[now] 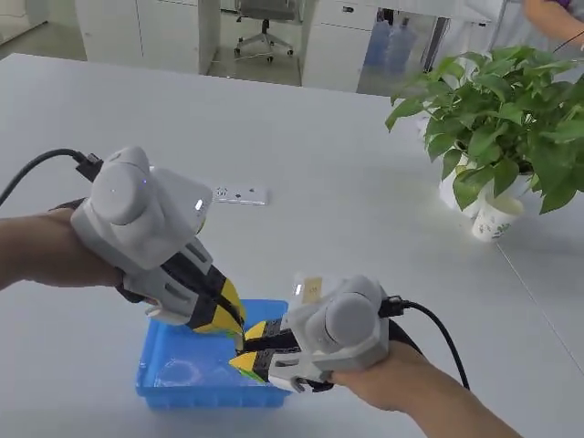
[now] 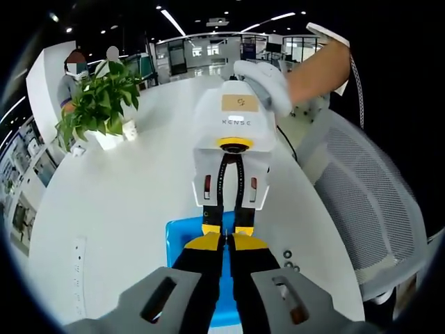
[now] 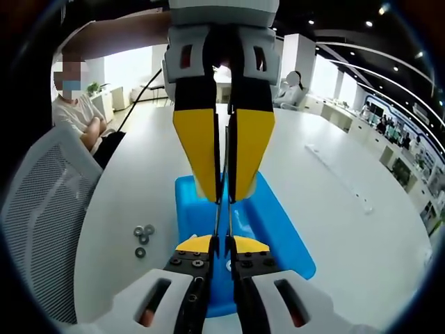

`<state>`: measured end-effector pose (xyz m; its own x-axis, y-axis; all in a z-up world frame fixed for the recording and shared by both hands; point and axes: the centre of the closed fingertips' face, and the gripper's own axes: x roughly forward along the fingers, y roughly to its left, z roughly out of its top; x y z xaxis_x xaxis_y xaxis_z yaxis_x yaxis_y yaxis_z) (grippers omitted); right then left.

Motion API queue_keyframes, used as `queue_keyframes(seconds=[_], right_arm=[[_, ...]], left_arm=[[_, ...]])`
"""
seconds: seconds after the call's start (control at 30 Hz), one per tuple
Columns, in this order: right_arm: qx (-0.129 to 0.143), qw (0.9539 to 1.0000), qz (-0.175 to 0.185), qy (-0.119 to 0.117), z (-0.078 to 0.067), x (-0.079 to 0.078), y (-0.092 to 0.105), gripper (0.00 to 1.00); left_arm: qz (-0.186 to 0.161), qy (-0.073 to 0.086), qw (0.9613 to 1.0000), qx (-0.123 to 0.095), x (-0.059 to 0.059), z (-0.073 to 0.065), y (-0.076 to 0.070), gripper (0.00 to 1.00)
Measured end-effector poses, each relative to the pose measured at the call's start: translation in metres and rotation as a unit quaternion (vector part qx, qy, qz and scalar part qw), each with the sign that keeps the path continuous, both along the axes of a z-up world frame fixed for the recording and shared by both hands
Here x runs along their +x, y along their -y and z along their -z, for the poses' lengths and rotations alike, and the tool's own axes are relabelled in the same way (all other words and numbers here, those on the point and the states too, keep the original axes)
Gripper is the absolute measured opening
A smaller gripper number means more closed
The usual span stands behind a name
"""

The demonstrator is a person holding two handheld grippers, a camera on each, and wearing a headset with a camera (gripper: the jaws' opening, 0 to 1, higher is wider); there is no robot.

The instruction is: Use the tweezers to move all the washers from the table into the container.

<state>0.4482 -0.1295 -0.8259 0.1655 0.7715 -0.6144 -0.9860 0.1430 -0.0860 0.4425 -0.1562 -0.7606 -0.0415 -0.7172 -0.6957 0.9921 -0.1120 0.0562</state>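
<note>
Four washers (image 3: 142, 238) sit in a loose little cluster on the bare table, just beside the blue container (image 3: 278, 233), on the side facing the table's near edge and the mesh chair (image 3: 42, 216). In the left gripper view I can only make out about three of them since they're tiny there. The container is close to that near edge too. Both grippers meet tip to tip right above it: the left gripper (image 1: 233, 319) comes in from the left edge side and the right gripper (image 1: 245, 351) from the near edge. The tweezers (image 3: 222, 219) are just a thin dark sliver running between the two. Each gripper's jaws look pressed together on them, with barely a slit between the yellow tips. From the head view the bulky gripper bodies cover the meeting point. There's a faint ring-like mark on the container floor, and I honestly can't tell if it's a washer or glare. Plant (image 1: 502, 119) is way off by the far right corner, partly cut off.
</note>
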Motion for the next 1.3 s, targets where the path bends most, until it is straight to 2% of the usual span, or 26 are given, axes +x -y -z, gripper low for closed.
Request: queue_keyframes(seconds=[0.27, 0.5, 0.8, 1.1, 1.3], right_arm=[[0.004, 0.9999, -0.001, 0.010, -0.012, -0.006, -0.001, 0.10], [0.001, 0.9999, -0.005, 0.014, -0.017, -0.016, -0.001, 0.11], [-0.005, 0.9998, -0.011, 0.013, -0.017, -0.029, -0.002, 0.11], [-0.003, 0.9999, -0.013, 0.008, -0.015, -0.043, -0.003, 0.10], [0.003, 0.9999, -0.010, 0.006, -0.013, -0.053, -0.004, 0.10]], left_arm=[[0.002, 0.003, 1.0000, -0.001, -0.008, -0.012, 0.000, 0.07], [0.007, 0.002, 1.0000, 0.004, -0.016, -0.017, 0.000, 0.07], [0.014, 0.001, 0.9998, 0.013, -0.031, -0.016, -0.001, 0.07], [0.012, 0.000, 0.9999, 0.006, -0.044, -0.014, -0.002, 0.07], [0.015, 0.008, 0.9999, -0.003, -0.055, -0.012, -0.002, 0.06]])
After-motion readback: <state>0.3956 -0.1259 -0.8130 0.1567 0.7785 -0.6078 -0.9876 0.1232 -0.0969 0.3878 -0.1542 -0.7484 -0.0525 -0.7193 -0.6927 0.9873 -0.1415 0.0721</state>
